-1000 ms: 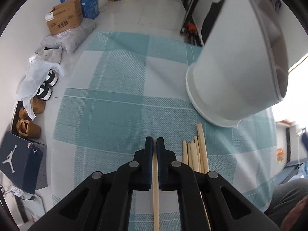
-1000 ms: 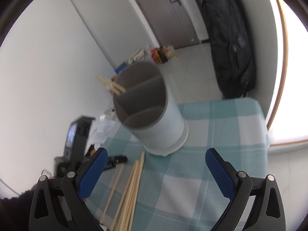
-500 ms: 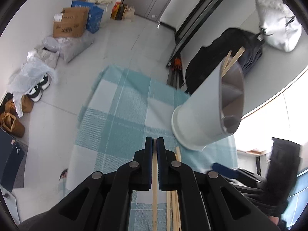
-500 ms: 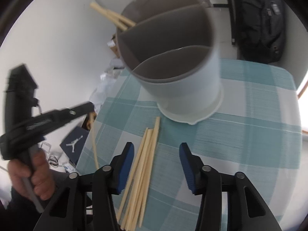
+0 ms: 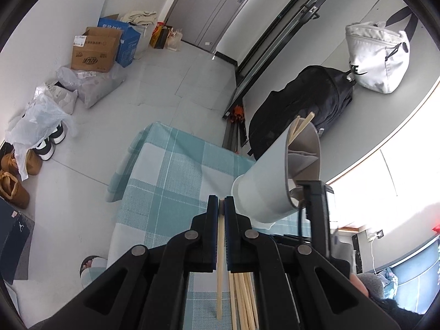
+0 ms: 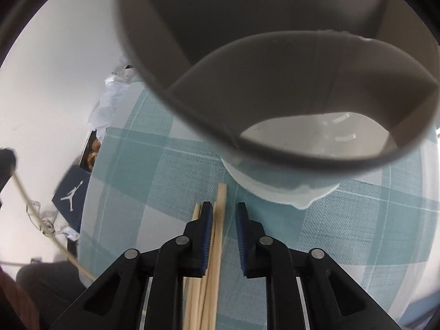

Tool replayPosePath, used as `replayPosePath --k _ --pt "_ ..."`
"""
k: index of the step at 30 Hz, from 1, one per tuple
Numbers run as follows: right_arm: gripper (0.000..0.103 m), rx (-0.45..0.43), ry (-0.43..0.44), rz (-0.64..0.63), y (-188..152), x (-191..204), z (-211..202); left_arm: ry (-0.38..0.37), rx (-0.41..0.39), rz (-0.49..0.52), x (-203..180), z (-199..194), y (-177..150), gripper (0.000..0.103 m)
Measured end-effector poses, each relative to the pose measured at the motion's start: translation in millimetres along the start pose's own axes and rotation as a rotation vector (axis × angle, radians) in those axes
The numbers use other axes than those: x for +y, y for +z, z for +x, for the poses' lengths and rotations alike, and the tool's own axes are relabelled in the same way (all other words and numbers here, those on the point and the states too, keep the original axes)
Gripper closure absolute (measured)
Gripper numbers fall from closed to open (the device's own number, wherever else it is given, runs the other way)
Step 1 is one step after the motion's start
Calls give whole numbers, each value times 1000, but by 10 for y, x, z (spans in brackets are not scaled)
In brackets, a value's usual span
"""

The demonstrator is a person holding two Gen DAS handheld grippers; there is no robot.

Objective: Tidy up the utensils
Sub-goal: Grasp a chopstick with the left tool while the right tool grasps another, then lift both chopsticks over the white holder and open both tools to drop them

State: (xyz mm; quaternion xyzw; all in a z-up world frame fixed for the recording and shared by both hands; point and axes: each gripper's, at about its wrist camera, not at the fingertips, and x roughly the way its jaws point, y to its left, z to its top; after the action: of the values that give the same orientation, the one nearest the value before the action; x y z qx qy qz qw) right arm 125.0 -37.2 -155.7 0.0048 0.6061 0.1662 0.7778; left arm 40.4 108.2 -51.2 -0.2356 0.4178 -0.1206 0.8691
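Chopsticks [image 5: 299, 126] inside the holder [image 5: 264, 189] show only from the left wrist.

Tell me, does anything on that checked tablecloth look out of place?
Yes: a loose bundle of wooden chopsticks lies flat on the tablecloth beside the white divided holder instead of standing in it. Only a couple poke out of its far compartment. Nothing looks spilled or broken.

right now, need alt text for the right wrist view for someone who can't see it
The right gripper is closing around loose wooden chopsticks lying on a teal checked tablecloth. A grey divided utensil holder looms just beyond, filling the upper frame.
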Motion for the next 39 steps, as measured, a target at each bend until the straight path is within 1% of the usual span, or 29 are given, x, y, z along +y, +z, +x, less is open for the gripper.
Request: replayPosePath --k 6,7,9,15,18,21,24,25,27,29,34,37,39 --pt "88 -2 -46 -15 32 84 18 -24 -3 9 -25 -44 10 103" --pt "90 -9 -55 -23 35 98 14 -25 -4 12 -34 -51 8 103" --pt "97 -19 -72 -28 -13 188 21 -25 -4 21 -41 -53 2 103" --pt "98 -80 -75 -38 -126 164 -93 -19 -2 21 -26 -53 -13 103" --pt "98 -134 -54 -46 -201 151 -254 -13 -4 24 -42 -45 -15 103" --pt "98 -207 -15 -64 -276 161 -471 -7 -9 39 -70 -56 -24 103" --pt "98 -315 33 -94 -410 137 -786 4 -14 68 -124 -67 -40 103" --pt "98 -366 39 -108 -481 125 -923 6 -14 79 -149 -72 -47 103" --pt "98 -431 61 -129 -579 104 -1106 -1 -11 110 -215 -92 -70 103" --pt "98 -514 74 -160 -718 93 -1309 1 -17 139 -277 -130 -88 103" --pt "98 -691 127 -196 -1014 38 -1676 6 -19 202 -482 -194 -107 103" --pt "98 -758 141 -192 -1034 63 -1791 12 -13 241 -616 -217 -115 103" --pt "98 -790 150 -187 -945 93 -1814 22 -19 267 -697 -257 -119 103"
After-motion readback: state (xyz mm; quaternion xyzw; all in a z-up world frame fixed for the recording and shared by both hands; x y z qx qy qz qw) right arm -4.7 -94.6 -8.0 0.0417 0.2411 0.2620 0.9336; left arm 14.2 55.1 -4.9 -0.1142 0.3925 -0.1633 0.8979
